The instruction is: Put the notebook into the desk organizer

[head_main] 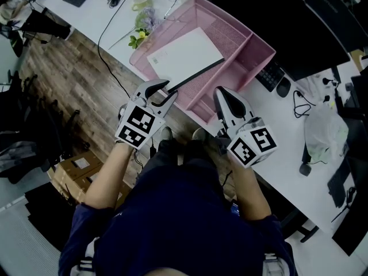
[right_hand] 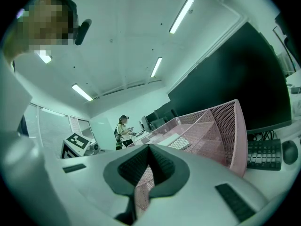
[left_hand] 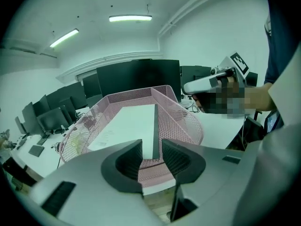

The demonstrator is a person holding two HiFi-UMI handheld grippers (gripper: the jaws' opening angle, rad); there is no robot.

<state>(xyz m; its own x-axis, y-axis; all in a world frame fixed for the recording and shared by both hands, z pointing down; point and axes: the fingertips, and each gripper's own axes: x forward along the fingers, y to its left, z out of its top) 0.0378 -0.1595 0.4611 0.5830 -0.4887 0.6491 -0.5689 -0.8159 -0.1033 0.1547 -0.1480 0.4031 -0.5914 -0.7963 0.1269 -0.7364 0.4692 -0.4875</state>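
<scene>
- Notebook [head_main: 184, 53] lying flat in the pink organizer [head_main: 230, 36], near edge between the left gripper [head_main: 165, 92] jaws, which are wide apart, not pinching it.
- Right gripper [head_main: 221, 99] clamped on organizer's front wall.

Indoor light comes from long ceiling strip lamps [left_hand: 130, 18], which are blown out white in both gripper views. The head view is dimmer, with a cool cast and low contrast. The large black monitor [head_main: 259, 16] is pure black with no detail, and the person's dark blue top [head_main: 184, 211] is murky. The pink wire-mesh desk organizer [head_main: 230, 45] is evenly lit, with faint soft shadows on the white desk [head_main: 284, 131]. Both gripper views show heavy fisheye, black vignetted corners, bent lines at the edges and a greenish tint. The left gripper [left_hand: 151, 145] body is soft close to the lens; the background is fairly sharp.
</scene>
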